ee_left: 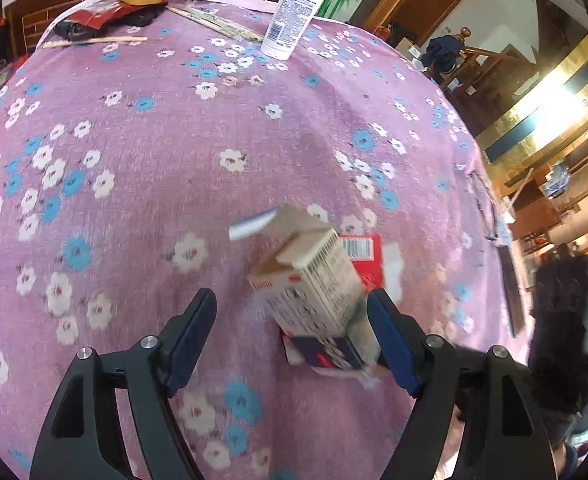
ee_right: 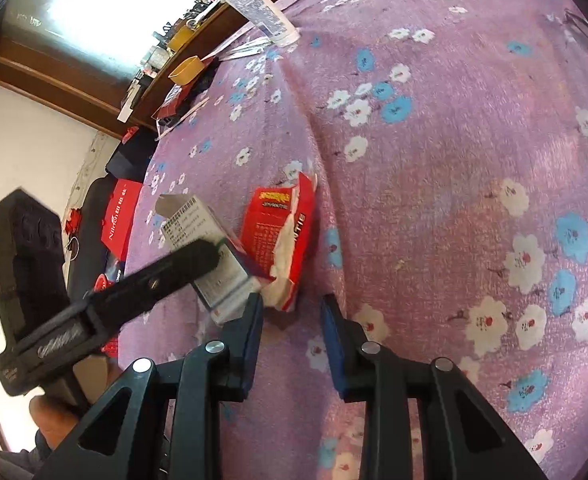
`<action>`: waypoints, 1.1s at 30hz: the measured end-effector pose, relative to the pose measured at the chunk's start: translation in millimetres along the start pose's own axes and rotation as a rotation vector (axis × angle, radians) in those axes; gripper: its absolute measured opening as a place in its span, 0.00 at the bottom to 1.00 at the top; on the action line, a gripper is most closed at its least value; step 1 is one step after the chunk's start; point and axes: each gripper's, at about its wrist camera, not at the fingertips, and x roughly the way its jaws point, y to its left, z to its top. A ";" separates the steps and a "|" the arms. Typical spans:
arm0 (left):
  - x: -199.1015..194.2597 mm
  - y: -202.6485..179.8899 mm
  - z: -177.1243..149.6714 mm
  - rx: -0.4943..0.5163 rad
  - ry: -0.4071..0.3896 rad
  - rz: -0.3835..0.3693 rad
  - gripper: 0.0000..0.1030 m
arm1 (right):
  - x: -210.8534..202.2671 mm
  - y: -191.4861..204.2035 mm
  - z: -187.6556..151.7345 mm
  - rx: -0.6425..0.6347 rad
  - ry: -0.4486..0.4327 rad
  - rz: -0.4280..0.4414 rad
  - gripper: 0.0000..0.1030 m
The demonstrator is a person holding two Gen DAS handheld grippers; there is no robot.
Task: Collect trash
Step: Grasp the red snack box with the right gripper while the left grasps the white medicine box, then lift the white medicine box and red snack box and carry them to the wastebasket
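While left gripper stands wide, white carton between jaws, unclamped: pickup step. Right gripper narrow, empty; red torn box at 12 o'clock. Next: close on carton.

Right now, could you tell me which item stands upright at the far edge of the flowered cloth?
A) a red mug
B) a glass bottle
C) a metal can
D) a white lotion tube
D: the white lotion tube stands on its cap on the flowered cloth.
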 end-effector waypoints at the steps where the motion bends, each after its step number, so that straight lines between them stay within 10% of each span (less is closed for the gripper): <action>1: 2.2 0.3 1.1 -0.001 -0.004 -0.010 0.71 | -0.7 -1.1 -0.7 0.005 -0.001 0.002 0.31; 5: 2.5 -4.7 4.9 -0.001 -0.012 -0.100 0.40 | -4.0 -3.4 -2.5 0.009 0.002 0.002 0.32; 20: -43.5 39.1 -17.4 -0.085 -0.052 -0.139 0.39 | 16.6 13.4 22.8 0.016 -0.012 -0.030 0.38; 26: -57.4 51.9 -29.7 -0.062 -0.090 -0.040 0.39 | 27.8 23.4 27.9 -0.019 -0.004 -0.109 0.08; 33: -77.6 56.5 -41.6 0.033 -0.164 0.159 0.39 | 9.1 77.1 2.9 -0.218 -0.092 -0.233 0.05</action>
